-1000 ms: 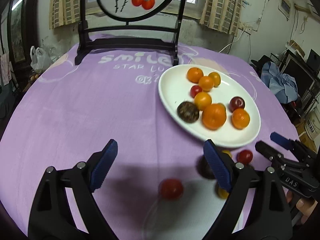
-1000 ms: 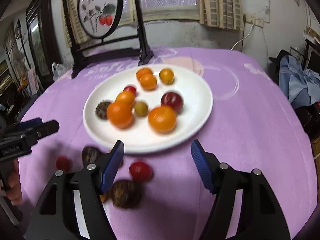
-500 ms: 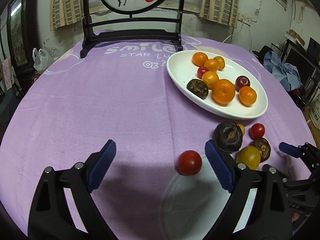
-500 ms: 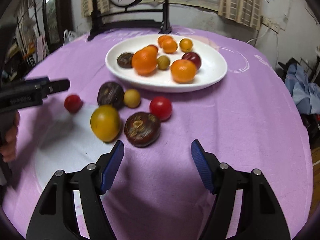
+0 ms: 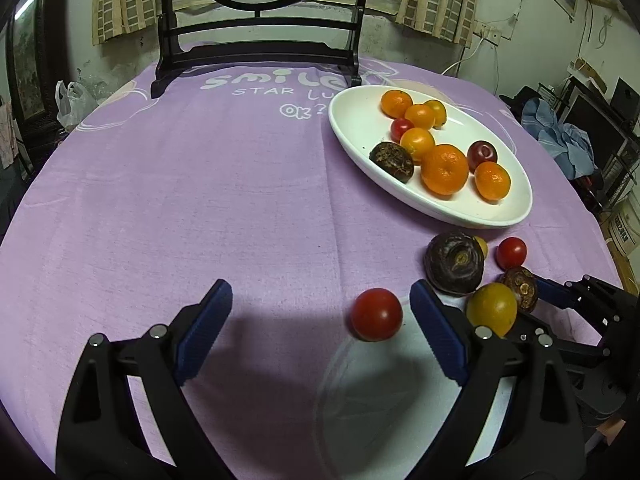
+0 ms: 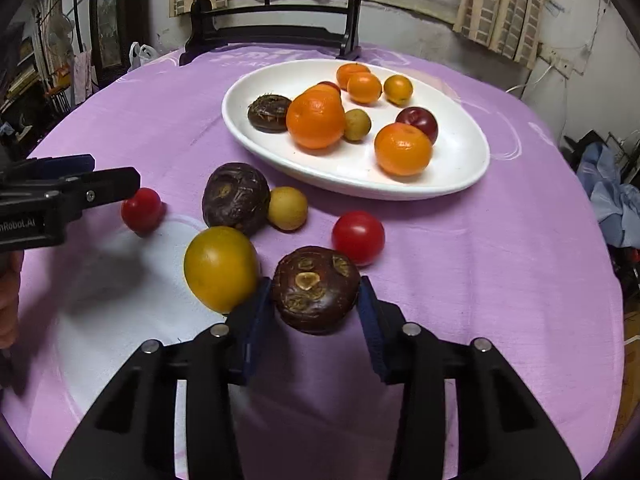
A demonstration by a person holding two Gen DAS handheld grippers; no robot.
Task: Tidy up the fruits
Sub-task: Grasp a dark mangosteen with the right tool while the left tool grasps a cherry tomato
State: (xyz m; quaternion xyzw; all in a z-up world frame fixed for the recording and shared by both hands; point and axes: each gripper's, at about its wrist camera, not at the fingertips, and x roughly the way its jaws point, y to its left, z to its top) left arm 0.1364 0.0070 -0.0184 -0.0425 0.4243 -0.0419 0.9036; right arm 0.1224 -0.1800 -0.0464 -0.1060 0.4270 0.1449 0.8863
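Purple tablecloth point(image 6: 500, 248), white plate point(image 6: 460, 176) already carrying oranges and small fruit; six pieces left loose just beside it; right gripper point(image 6: 316, 300) pinched around dark brown fruit point(image 6: 316, 288); left gripper point(image 5: 320, 320) spread wide near red tomato point(image 5: 377, 314); roughly halfway, judged.

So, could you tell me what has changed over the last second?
The right gripper came down from above the plate and closed around the dark brown fruit. The left gripper drew back, open, beside the red tomato. Fruits on the plate stayed put.
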